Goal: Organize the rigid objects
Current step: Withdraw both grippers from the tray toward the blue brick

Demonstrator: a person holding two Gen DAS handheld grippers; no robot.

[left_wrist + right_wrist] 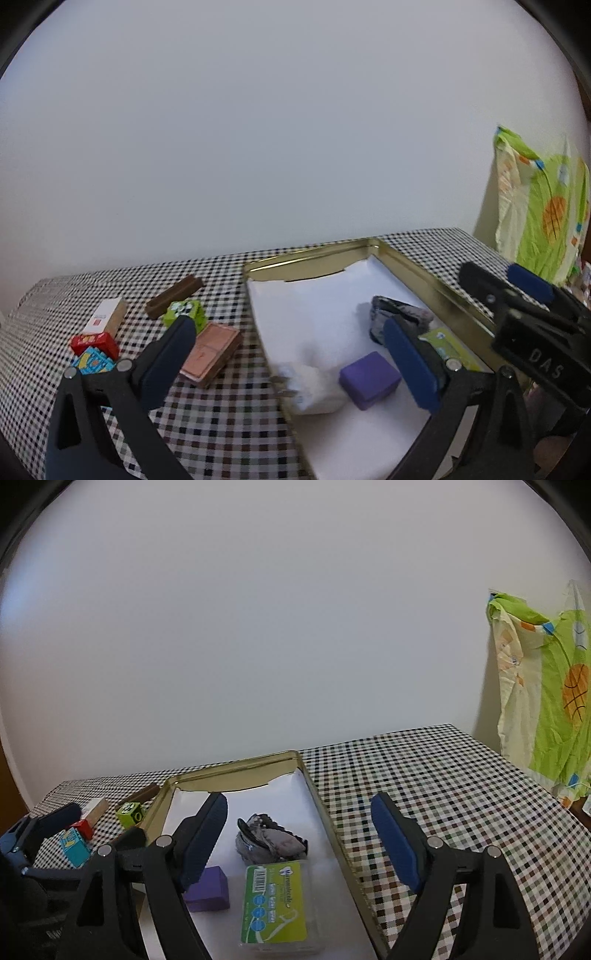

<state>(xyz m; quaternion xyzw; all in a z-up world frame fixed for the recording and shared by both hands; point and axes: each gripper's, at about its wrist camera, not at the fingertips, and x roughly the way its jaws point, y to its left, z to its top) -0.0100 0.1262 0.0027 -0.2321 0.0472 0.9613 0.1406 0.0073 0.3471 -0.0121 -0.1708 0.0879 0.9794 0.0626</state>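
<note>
Plain white wall backs your checkered table, with a green printed cloth hanging off to the right. Your left hand-held gripper stands wide open and empty above the gold tin tray's left edge. Your right hand-held gripper is open too, gripping nothing. Between its fingers lie the floss box and a grey bundle; the purple block sits beside its left finger.

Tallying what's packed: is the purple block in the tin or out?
In. The purple block lies on the white liner inside the gold tin.
</note>
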